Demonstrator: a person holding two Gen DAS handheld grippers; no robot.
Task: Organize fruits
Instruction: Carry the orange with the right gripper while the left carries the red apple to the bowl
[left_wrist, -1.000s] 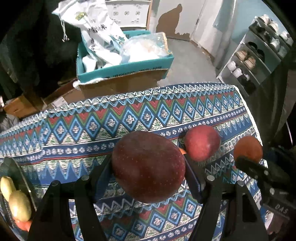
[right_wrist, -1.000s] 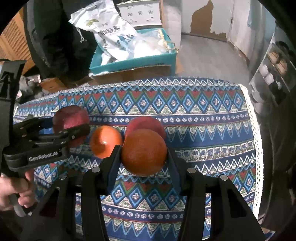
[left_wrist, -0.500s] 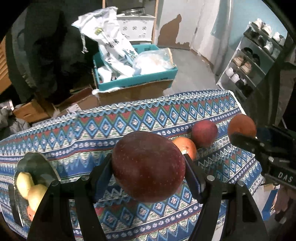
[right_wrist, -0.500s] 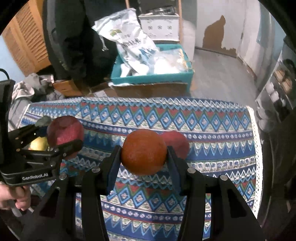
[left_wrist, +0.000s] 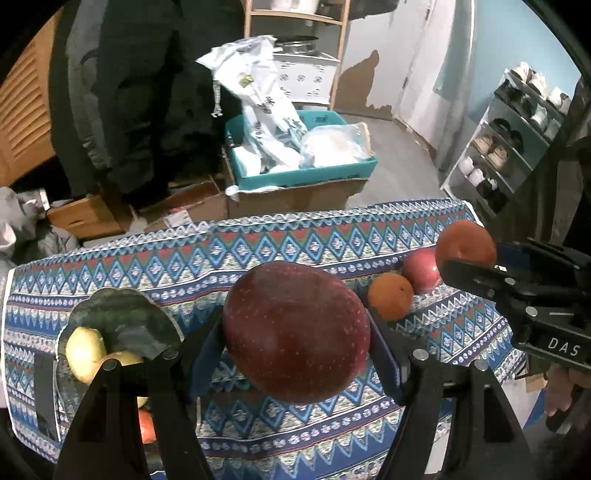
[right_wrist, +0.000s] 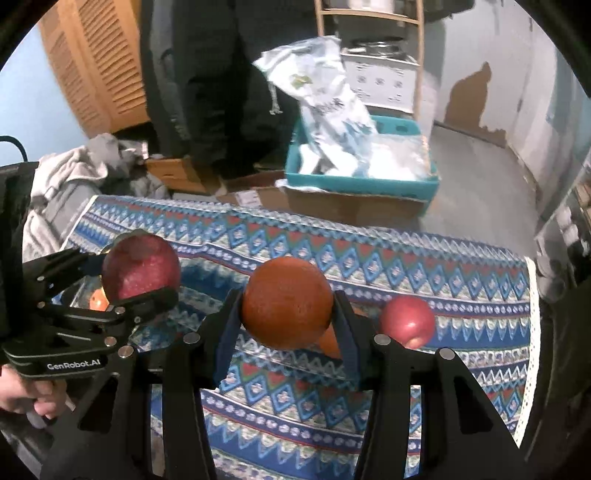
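The left tool (left_wrist: 295, 332) was clenched on a dark red apple (left_wrist: 295, 332), speckled and glossy, held above the middle of the desk (left_wrist: 258, 251); the right tool (right_wrist: 288, 310) gripped an orange (right_wrist: 288, 308) above the desk's right part. On the desk near its right edge lay a second orange (left_wrist: 390, 296) touching a red apple (left_wrist: 421, 270), and a dark plate (left_wrist: 122, 321) by the left edge held yellow fruit (left_wrist: 85, 350).
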